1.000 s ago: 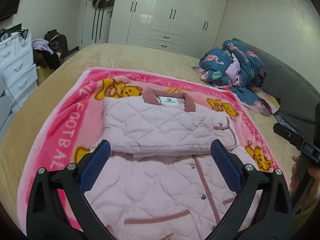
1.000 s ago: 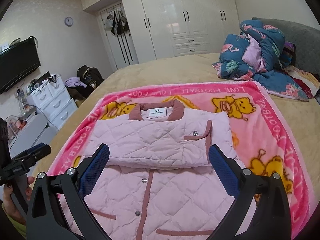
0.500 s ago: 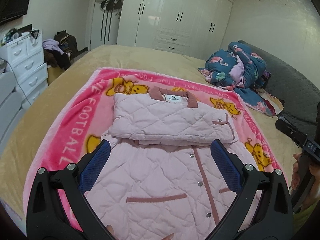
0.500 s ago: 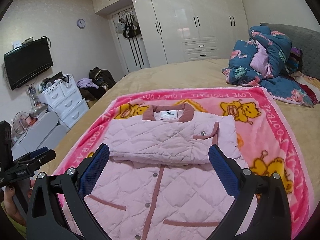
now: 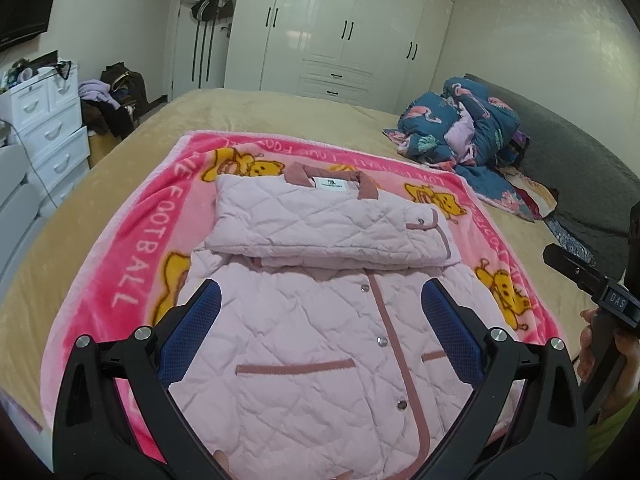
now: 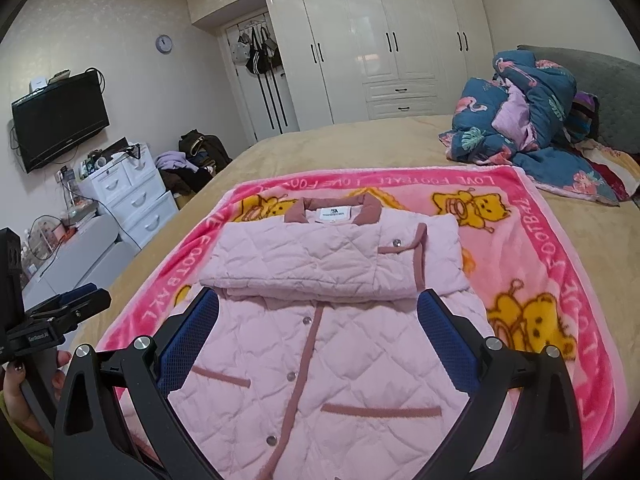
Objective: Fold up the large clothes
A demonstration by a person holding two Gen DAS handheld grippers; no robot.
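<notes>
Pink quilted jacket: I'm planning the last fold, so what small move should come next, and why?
Probably lower both open grippers, left and right, to the near hem of the pink quilted jacket. Its sleeves already lie folded across the chest, while the lower half lies flat and unfolded on the pink blanket, and neither gripper holds anything.

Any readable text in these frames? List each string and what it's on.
"LOVE FOOTBALL": repeated along the border of the pink fleece bear-print blanket.
"DAS": small plate on the right hand-held gripper, seen from the left wrist view.
White neck label of the pale pink quilted jacket: print too small to read.
Label on the left hand-held gripper: blurred.
</notes>
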